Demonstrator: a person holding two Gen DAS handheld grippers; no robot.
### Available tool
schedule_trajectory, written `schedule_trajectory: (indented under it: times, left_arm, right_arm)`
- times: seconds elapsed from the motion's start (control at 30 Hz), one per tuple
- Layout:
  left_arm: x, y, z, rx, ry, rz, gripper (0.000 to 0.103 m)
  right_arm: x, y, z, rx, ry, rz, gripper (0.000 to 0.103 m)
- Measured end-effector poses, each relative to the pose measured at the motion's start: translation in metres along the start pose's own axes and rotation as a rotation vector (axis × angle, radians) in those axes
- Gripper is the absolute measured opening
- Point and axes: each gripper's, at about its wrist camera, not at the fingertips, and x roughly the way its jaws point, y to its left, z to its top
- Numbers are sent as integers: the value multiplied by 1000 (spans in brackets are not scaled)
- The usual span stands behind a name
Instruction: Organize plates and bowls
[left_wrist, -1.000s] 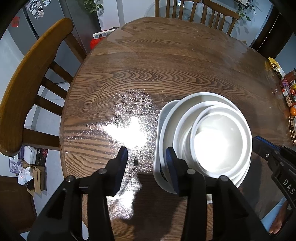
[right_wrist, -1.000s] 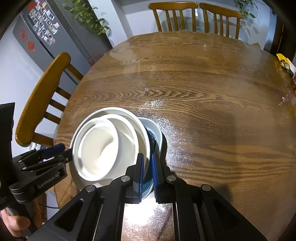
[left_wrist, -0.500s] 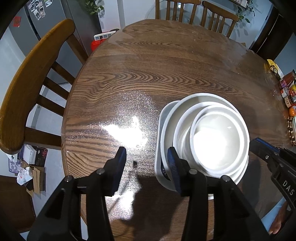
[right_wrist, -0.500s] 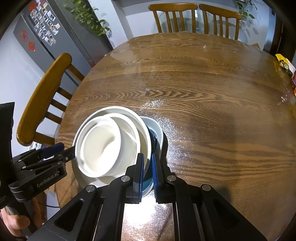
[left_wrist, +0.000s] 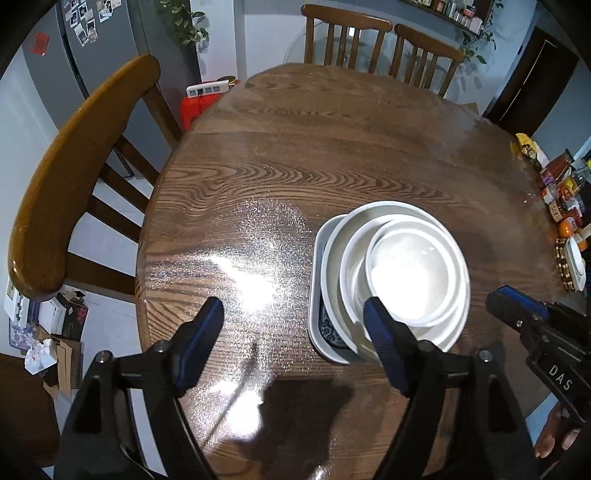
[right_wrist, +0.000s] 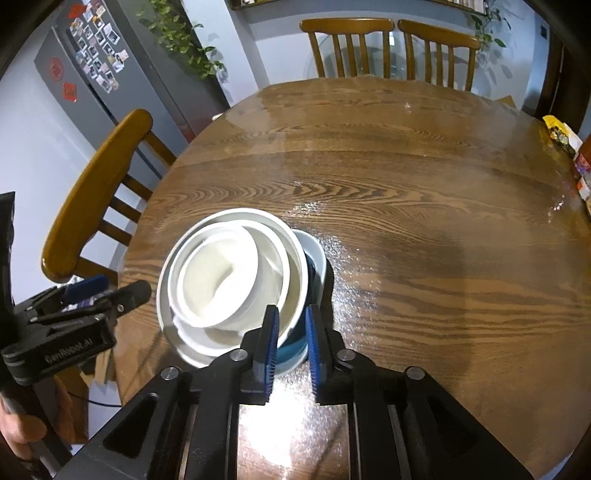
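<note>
A stack of white bowls (left_wrist: 406, 273) sits in a white plate with a blue pattern (left_wrist: 325, 325) on the round wooden table (left_wrist: 295, 166). My left gripper (left_wrist: 293, 325) is wide open and empty, just left of the stack, its right finger at the stack's near rim. In the right wrist view the stack (right_wrist: 225, 280) rests on the blue-patterned plate (right_wrist: 314, 258). My right gripper (right_wrist: 291, 332) stands slightly open around the plate's near rim, not pressing it.
Wooden chairs stand at the left (left_wrist: 74, 177) and at the far side (left_wrist: 369, 44). Packets and jars (left_wrist: 557, 192) crowd the table's right edge. A grey fridge (right_wrist: 110, 74) stands at the back left.
My left gripper has opened wide and drawn back from the stack. My right gripper has parted a little from the plate's rim. The stack sits in the same place.
</note>
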Motion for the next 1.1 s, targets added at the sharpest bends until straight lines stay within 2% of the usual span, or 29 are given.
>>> schedule_trajectory:
  times: [0.1, 0.2, 0.37, 0.47, 1.03, 1.1]
  left_arm:
    - [-10, 1, -2, 9, -19, -13, 81]
    - [-16, -1, -4, 22, -27, -21, 86]
    - [-25, -4, -9, 47, -49, -27, 102]
    - [-30, -4, -11, 54, -59, -27, 102]
    - [-42, 0, -18, 62, -91, -30, 102]
    - [-42, -2, -19, 72, -87, -73, 102]
  right_arm:
    - [-10, 3, -3, -11, -15, -4, 26]
    - [-19, 6, -7, -22, -36, -6, 39]
    - [-32, 15, -11, -61, -65, -4, 51]
    - [-36, 21, -15, -88, -79, -6, 60]
    - [-44, 28, -21, -114, -89, -33, 63]
    - [-45, 28, -22, -115, -89, -31, 63]
